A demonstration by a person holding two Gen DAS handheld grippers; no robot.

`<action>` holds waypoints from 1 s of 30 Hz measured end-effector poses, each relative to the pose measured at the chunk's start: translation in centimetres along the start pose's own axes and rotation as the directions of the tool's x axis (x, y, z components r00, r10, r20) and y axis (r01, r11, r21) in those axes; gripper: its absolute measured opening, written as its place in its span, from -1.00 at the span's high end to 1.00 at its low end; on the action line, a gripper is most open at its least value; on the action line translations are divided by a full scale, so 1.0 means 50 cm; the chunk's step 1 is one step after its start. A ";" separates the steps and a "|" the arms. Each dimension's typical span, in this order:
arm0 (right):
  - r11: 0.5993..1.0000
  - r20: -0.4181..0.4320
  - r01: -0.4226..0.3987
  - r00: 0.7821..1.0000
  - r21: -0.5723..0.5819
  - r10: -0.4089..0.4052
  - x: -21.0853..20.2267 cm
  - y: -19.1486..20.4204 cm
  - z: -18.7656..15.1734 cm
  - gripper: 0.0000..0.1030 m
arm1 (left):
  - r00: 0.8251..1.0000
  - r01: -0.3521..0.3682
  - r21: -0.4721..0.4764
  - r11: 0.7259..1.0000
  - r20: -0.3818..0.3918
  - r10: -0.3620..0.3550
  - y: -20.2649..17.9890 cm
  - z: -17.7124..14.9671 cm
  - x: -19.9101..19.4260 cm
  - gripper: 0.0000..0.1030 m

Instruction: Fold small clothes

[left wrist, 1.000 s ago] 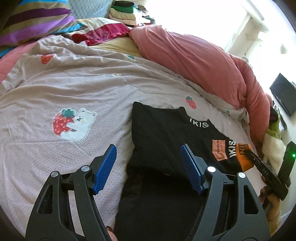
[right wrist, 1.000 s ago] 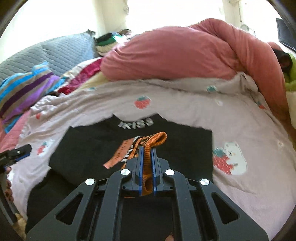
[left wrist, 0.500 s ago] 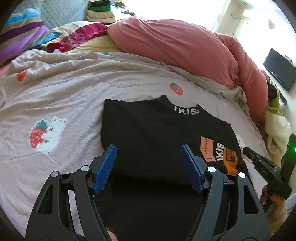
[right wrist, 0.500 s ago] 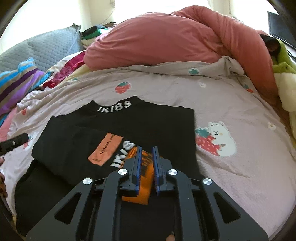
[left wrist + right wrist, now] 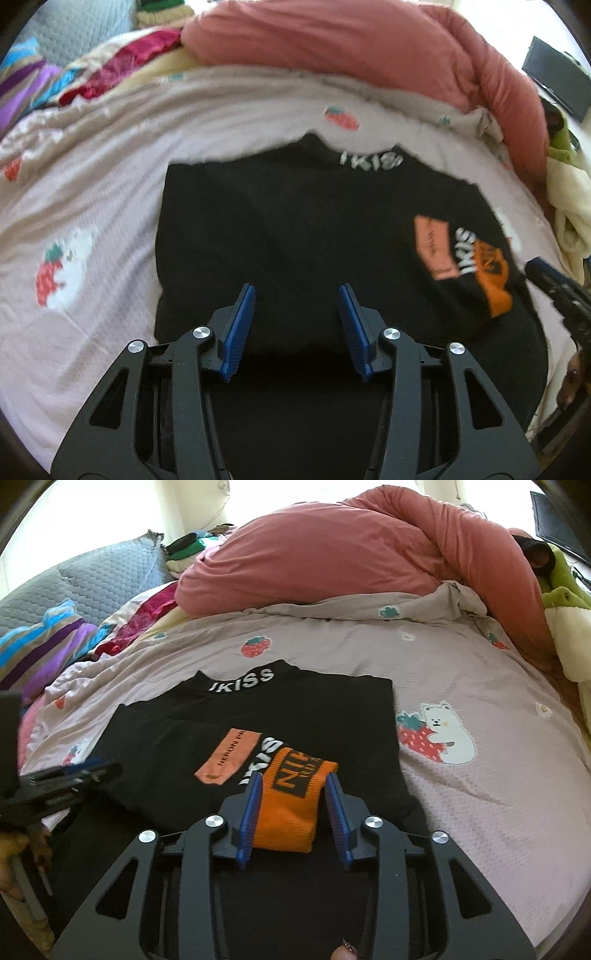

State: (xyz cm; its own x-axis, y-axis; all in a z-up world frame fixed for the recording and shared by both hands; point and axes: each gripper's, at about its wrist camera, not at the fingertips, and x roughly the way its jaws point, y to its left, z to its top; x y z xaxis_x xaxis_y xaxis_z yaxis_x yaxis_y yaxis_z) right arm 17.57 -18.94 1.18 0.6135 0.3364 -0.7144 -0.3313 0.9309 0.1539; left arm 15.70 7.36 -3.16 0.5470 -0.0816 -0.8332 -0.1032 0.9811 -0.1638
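Observation:
A small black top [image 5: 295, 229] with white "UKISS" lettering at the collar lies flat on the bed; it also shows in the right wrist view [image 5: 280, 716]. Its sleeve is folded across the body, and the orange cuff [image 5: 295, 797] lies flat on the black cloth. My right gripper [image 5: 293, 779] is open, its blue fingers straddling the cuff without pinching it. My left gripper [image 5: 297, 288] is open and empty, hovering over the lower left part of the top. The right gripper's tip shows at the left view's right edge [image 5: 554, 280].
The top lies on a pale pink quilt [image 5: 480, 775] with strawberry and bear prints. A rolled salmon duvet [image 5: 351, 554] lies across the far side. Striped and red bedding [image 5: 55, 638] is piled far left, a green and cream plush [image 5: 565, 620] far right.
My right gripper has opened and let go of the orange cuff, which now lies flat. My left gripper has moved right over the top, its fingers closer together but still open.

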 end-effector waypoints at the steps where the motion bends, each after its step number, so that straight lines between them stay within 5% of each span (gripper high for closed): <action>1: 1.000 -0.003 -0.005 1.000 -0.013 0.005 0.001 0.010 0.000 0.30 | 1.000 0.006 -0.006 1.000 -0.006 -0.006 0.006 -0.004 0.004 0.25; 13: 0.986 -0.048 -0.101 0.994 -0.135 0.095 0.057 0.130 0.014 0.19 | 1.000 0.030 -0.016 0.999 -0.002 -0.030 0.023 -0.017 -0.002 0.24; 19: 0.990 -0.170 -0.026 0.986 -0.141 0.002 0.134 0.115 -0.015 0.18 | 1.000 0.029 -0.013 0.999 -0.002 -0.029 0.023 -0.017 -0.003 0.24; 26: 0.992 -0.159 -0.042 0.987 -0.121 0.022 0.124 0.108 -0.026 0.16 | 1.000 0.016 -0.009 1.000 0.007 -0.016 0.018 -0.022 -0.006 0.24; 30: 0.992 -0.140 -0.045 0.990 -0.114 0.029 0.101 0.106 -0.029 -0.13 | 1.000 0.016 -0.010 1.000 0.007 -0.016 0.018 -0.024 -0.010 0.24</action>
State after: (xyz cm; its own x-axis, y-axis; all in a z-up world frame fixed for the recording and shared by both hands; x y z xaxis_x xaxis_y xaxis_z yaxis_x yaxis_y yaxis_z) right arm 17.88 -12.49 -2.62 0.4975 0.3396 -0.7982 -0.4383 0.8925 0.1066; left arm 14.33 8.08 -3.54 0.5547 -0.0959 -0.8265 -0.1026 0.9779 -0.1824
